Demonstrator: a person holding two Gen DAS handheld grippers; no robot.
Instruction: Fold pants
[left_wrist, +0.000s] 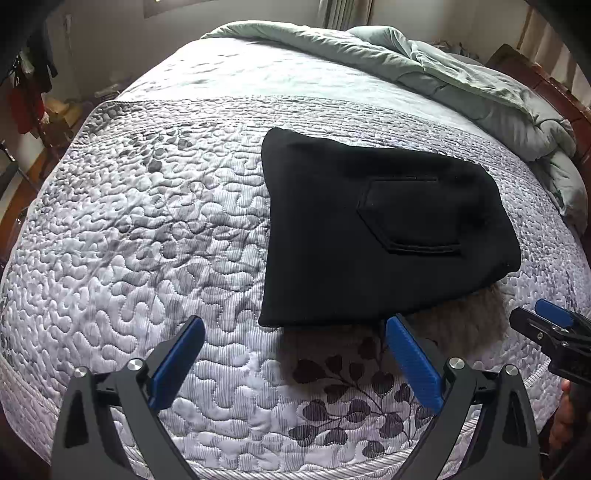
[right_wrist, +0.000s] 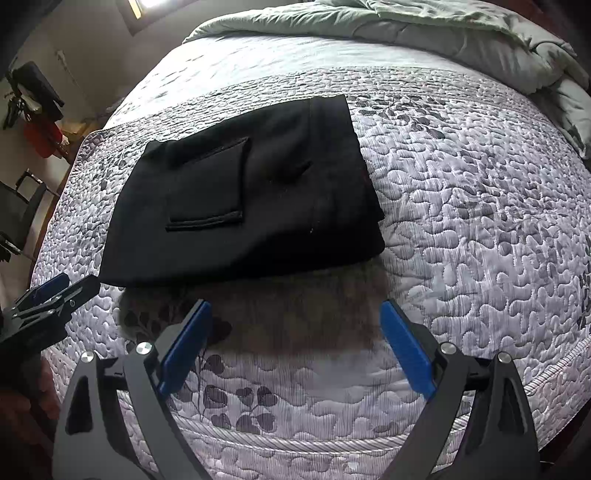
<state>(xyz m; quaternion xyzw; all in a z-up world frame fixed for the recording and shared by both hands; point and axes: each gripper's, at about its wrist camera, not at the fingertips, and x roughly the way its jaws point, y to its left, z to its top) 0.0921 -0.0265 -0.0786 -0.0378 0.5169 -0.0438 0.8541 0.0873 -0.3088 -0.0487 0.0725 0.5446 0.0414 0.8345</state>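
A: Status? Where are the pants (left_wrist: 373, 229)?

B: Black pants lie flat on the quilted bedspread (left_wrist: 147, 221), folded into a compact block, back pocket (left_wrist: 410, 218) facing up. In left wrist view they sit right of centre, just beyond the fingertips. In right wrist view, pants (right_wrist: 251, 199) are left of centre, near edge just ahead of the tool. Green duvet (left_wrist: 443, 74) bunched at far right, well apart from them.

A: Tools?

B: Left gripper (left_wrist: 295, 332) spread wide, nothing between the blue pads (left_wrist: 177, 365). Right gripper (right_wrist: 295, 314) same: spread, empty. Both hover over the near strip of bedspread, neither touching cloth.

A: So which step?

B: Judgement: fold looks mostly done, maybe 1 more fold or just a tidy. Far right edge in right view looks layered and a bit uneven.

A: How to do it well?

B: If 1 more fold: take 2 corners of the same edge, 1 per tool, pinch all layers not just the top 1. Lift low, carry across evenly, both sides together, so block stays square. Set down, then let go. Keep pocket side smooth.

A: Risks?

B: Thick stack may slip from pads; grabbing quilt along w/ cloth; uneven pull skews edges.
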